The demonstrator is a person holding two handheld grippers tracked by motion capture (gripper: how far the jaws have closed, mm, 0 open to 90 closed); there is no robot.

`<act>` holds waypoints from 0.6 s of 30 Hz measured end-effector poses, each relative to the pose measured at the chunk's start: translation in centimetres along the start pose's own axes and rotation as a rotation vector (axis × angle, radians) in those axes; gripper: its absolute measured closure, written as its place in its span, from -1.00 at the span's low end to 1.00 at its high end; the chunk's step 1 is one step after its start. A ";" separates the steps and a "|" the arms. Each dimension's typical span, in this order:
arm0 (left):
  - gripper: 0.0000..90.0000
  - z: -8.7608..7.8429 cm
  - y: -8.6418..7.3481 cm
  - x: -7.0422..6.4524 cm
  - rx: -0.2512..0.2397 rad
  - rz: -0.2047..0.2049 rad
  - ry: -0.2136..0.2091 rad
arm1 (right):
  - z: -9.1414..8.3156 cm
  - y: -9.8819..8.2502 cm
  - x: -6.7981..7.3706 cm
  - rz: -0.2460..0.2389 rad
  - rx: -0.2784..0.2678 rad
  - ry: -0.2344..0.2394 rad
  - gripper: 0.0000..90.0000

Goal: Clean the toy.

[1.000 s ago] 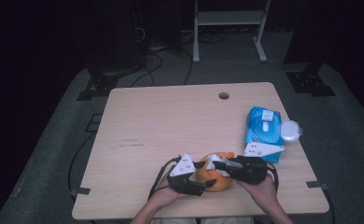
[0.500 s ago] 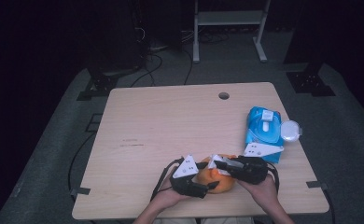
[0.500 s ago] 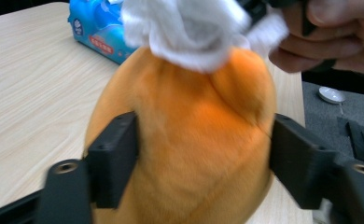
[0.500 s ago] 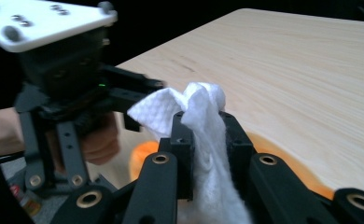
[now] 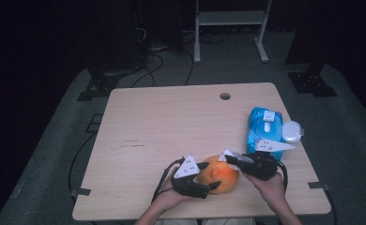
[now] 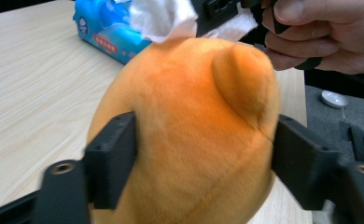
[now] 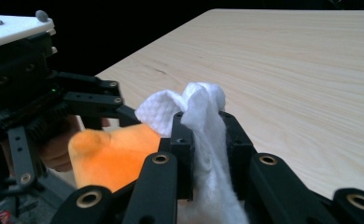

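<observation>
An orange plush toy (image 5: 218, 174) lies near the table's front edge. My left gripper (image 5: 211, 182) grips it from the left. In the left gripper view the plush toy (image 6: 189, 130) bulges between the two black pads, which press into its sides. Those jaws have just been opening a little with the plush between them. My right gripper (image 5: 229, 159) comes in from the right, shut on a white wipe (image 5: 225, 154). In the right gripper view the wipe (image 7: 201, 121) stands pinched between the jaws, just above the plush (image 7: 108, 156). The wipe (image 6: 159, 18) touches the top of the plush.
A blue pack of wipes (image 5: 264, 125) lies at the table's right edge, with a white round lid (image 5: 291, 132) beside it. The wooden table (image 5: 171, 117) has a cable hole (image 5: 224, 96) near its far edge. Dark floor, cables and a metal stand lie beyond.
My right gripper with the wipe has shifted slightly across the top of the plush. The left hand has stayed in place with the plush in its jaws.
</observation>
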State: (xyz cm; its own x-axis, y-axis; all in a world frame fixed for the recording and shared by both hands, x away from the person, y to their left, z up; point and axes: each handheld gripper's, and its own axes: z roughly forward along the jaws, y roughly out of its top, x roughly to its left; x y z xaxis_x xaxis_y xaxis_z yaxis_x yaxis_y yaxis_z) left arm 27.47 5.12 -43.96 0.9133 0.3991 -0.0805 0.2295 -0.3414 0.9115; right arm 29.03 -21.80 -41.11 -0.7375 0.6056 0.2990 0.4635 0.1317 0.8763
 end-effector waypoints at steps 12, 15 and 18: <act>-0.31 -0.9 -0.2 0.9 -0.005 -0.043 -0.009 | -0.3 0.1 -0.8 0.021 -0.011 0.002 0.72; -0.30 -1.1 -0.1 1.1 -0.015 -0.052 -0.007 | -0.7 -0.3 -2.4 0.060 0.002 -0.047 0.72; -0.31 -1.0 -0.3 1.2 -0.015 -0.052 -0.017 | -1.1 -0.2 -2.3 0.053 0.005 -0.059 0.72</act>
State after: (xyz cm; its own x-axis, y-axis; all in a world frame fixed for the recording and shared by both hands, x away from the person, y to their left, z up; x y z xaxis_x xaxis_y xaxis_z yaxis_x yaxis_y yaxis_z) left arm 28.13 6.51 -43.95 0.9060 0.4013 -0.1350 0.2723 -0.3079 0.9116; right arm 30.09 -24.06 -41.59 -0.6819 0.6569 0.3217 0.5034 0.1024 0.8580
